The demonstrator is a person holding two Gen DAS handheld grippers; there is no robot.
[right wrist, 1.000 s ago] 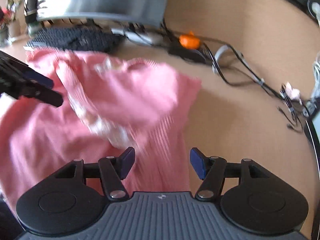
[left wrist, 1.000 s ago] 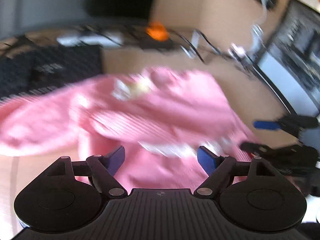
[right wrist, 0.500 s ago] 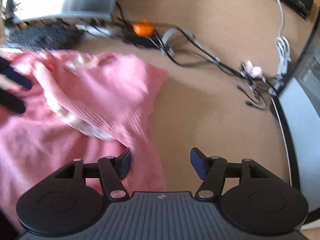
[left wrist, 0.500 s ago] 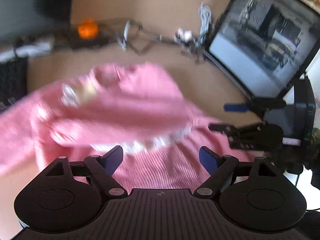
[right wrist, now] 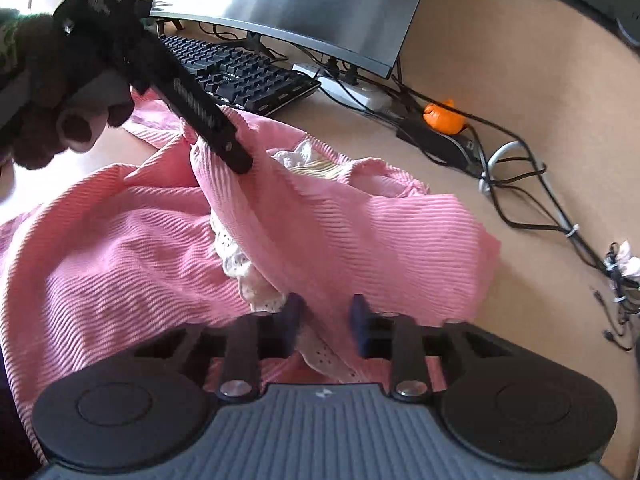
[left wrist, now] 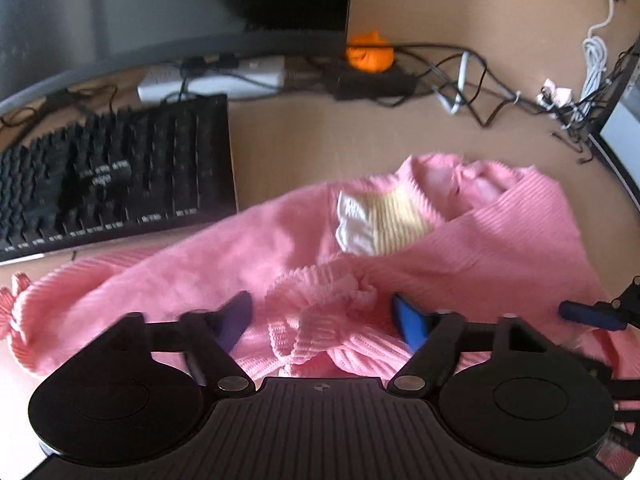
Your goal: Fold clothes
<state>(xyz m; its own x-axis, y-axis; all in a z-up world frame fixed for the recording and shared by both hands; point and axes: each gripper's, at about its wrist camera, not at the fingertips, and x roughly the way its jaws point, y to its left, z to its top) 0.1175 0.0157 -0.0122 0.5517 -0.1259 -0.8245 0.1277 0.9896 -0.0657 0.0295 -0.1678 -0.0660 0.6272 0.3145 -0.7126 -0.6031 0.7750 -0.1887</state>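
A pink ribbed garment (left wrist: 460,248) with white lace trim lies rumpled on the tan desk (left wrist: 320,140). It also shows in the right wrist view (right wrist: 360,224). My left gripper (left wrist: 322,318) is open, with a bunched fold of the pink cloth between its blue pads. The left gripper also shows in the right wrist view (right wrist: 208,120), reaching over the garment. My right gripper (right wrist: 324,316) has narrowed onto a fold of the pink cloth and its lace edge (right wrist: 248,272). A right gripper finger (left wrist: 588,314) shows at the right of the left wrist view.
A black keyboard (left wrist: 112,176) lies just behind the garment on the left. A curved monitor (right wrist: 288,4) stands behind it. A white power strip (left wrist: 216,80), an orange object (left wrist: 370,54) and tangled cables (left wrist: 480,96) run along the back. A second screen (left wrist: 624,128) stands at the right.
The right gripper has narrowed from wide open onto a fold of the pink garment. The left gripper has swung back left toward the keyboard and now has bunched cloth between its pads.
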